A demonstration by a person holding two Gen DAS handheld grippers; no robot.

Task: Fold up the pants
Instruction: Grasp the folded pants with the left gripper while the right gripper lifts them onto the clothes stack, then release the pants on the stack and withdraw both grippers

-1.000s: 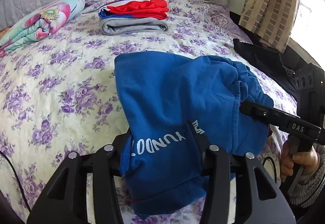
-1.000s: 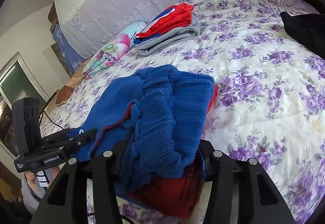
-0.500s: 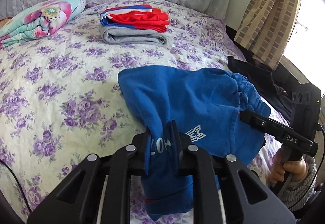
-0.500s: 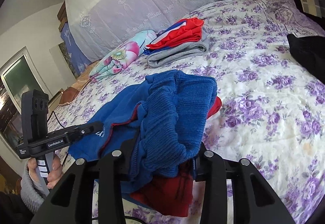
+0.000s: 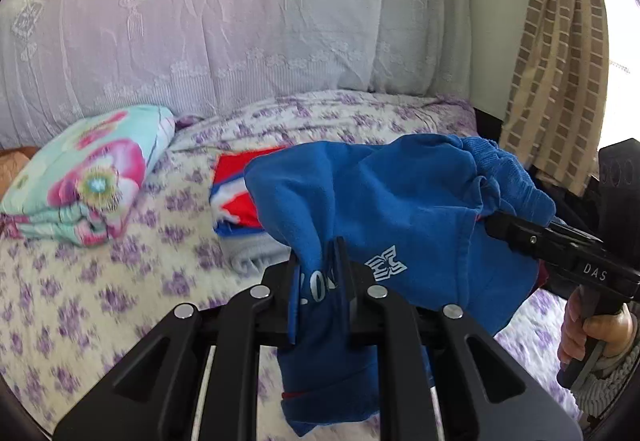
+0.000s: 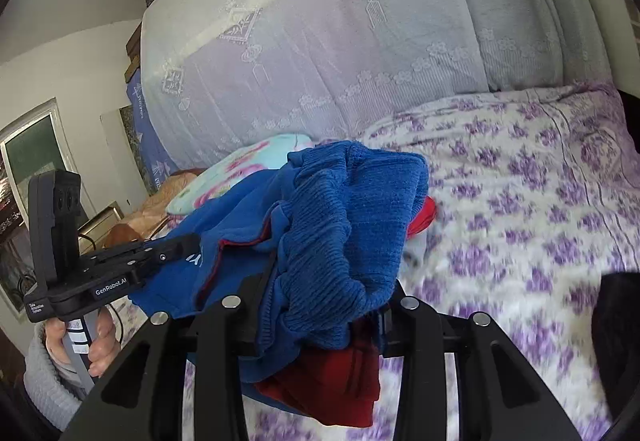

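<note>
The folded blue sweatpants (image 5: 400, 225) are held clear above the floral bedspread (image 5: 100, 281), pinched at opposite ends by the left gripper (image 5: 322, 281) and right gripper (image 6: 320, 305), so transfer to the folded clothes stack (image 5: 240, 209) is judged next.

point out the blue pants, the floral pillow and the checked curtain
blue pants (image 5: 392, 201), left wrist view, upper panel above the white logo
floral pillow (image 5: 92, 177), left wrist view, its pink flower print
checked curtain (image 5: 560, 53), left wrist view, mid-drape

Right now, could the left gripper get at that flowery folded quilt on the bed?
Probably not as things stand. The left gripper is shut on the blue pants, so it has no free jaws. The flowery quilt lies in the open on the bedspread with nothing over it.
</note>
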